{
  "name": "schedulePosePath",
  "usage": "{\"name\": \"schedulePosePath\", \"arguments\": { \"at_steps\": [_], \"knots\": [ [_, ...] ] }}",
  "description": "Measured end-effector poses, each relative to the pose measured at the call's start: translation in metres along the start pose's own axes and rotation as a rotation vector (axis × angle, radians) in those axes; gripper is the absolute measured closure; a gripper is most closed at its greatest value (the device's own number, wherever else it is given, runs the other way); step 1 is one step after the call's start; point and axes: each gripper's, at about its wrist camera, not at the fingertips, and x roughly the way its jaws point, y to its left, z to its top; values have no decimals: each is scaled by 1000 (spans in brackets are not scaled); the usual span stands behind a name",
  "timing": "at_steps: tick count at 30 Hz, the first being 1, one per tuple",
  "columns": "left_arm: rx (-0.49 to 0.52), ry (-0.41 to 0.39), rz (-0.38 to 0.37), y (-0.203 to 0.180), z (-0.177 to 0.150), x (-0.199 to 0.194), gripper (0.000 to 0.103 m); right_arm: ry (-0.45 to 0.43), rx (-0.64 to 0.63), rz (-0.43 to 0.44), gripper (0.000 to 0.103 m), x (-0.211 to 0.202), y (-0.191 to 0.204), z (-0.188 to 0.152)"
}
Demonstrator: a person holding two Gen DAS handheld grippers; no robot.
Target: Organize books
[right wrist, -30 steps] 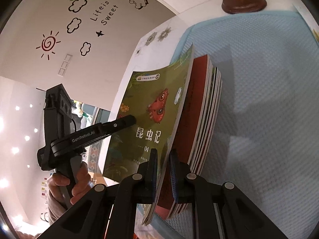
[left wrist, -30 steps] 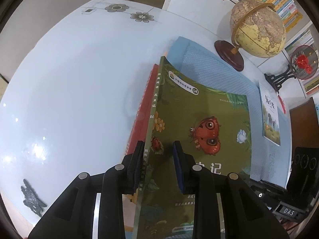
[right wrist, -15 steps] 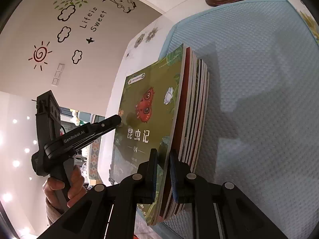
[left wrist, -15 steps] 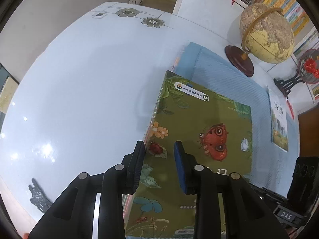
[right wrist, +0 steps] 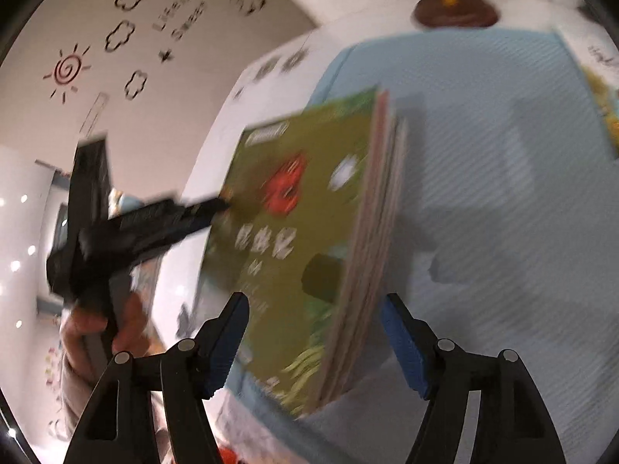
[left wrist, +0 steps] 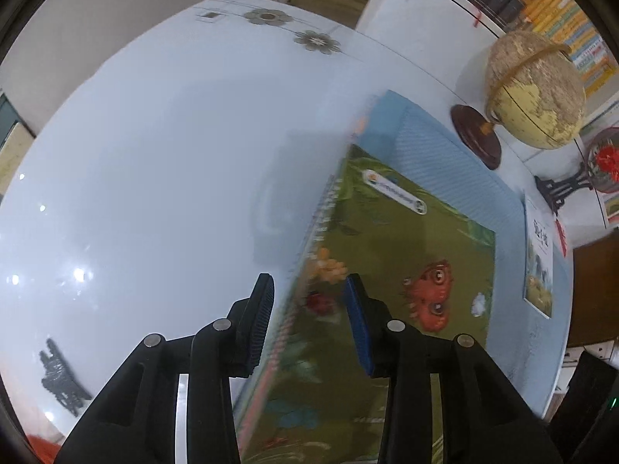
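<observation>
A stack of books (left wrist: pixel 390 270) lies on the blue mat (left wrist: pixel 445 154), topped by a green cover with a red butterfly. My left gripper (left wrist: pixel 309 321) straddles the stack's spine edge. Its jaws are opening, with a gap between the pads and the book. In the right wrist view the same stack (right wrist: pixel 309 232) shows its page edges, blurred. My right gripper (right wrist: pixel 315 336) is opening wide around the near corner of the stack, and neither pad touches it. A hand holds the left gripper (right wrist: pixel 154 220) at the far side of the stack.
A globe (left wrist: pixel 534 92) on a dark wooden base stands at the back right of the white table (left wrist: pixel 154 154). Another thin book (left wrist: pixel 537 255) lies on the mat's right side, and a red ornament on a black stand (left wrist: pixel 603 158) is behind it. A small black object (left wrist: pixel 58 379) lies at the table's near left.
The green book, lifted and tilted a second ago, now lies flat on the stack. My right gripper has let go of it and spread wide. My left jaws have widened a little.
</observation>
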Motion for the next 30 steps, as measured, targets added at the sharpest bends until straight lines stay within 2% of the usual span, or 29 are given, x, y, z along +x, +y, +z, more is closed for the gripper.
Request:
{"name": "schedulePosePath", "arguments": {
  "at_steps": [2, 5, 9, 11, 14, 17, 19, 21, 22, 23, 25, 28, 30],
  "knots": [
    [26, 2, 13, -9, -1, 2, 66, 20, -15, 20, 32, 5, 9, -7],
    [55, 2, 37, -16, 0, 2, 65, 21, -50, -14, 32, 7, 20, -16],
    [36, 14, 21, -12, 1, 3, 65, 23, -13, 29, 33, 7, 13, -18],
    [26, 19, 22, -11, 0, 2, 65, 9, -2, 20, 33, 5, 7, -17],
    [28, 23, 64, -14, -3, -2, 65, -5, 43, 63, 33, -3, -3, -10],
    [103, -32, 119, -33, -10, -23, 64, -59, 53, 73, 33, -20, -17, -3],
    [145, -68, 123, -49, -12, -38, 62, -94, 61, 68, 33, -33, -30, 1],
    [178, -90, 113, -71, -10, -49, 57, -135, 86, 71, 33, -51, -49, 4],
    [195, -104, 102, -84, -9, -54, 49, -159, 97, 65, 33, -63, -61, 6],
    [211, -119, 89, -98, -7, -57, 35, -177, 102, 51, 33, -74, -71, 8],
    [258, -138, 55, -133, -5, -60, 21, -225, 113, 8, 33, -98, -94, 12],
    [325, -139, -3, -185, -7, -53, 16, -282, 144, -16, 33, -133, -128, 16],
    [346, -116, -26, -216, -9, -39, 16, -320, 166, -63, 33, -163, -158, 18]
  ]
}}
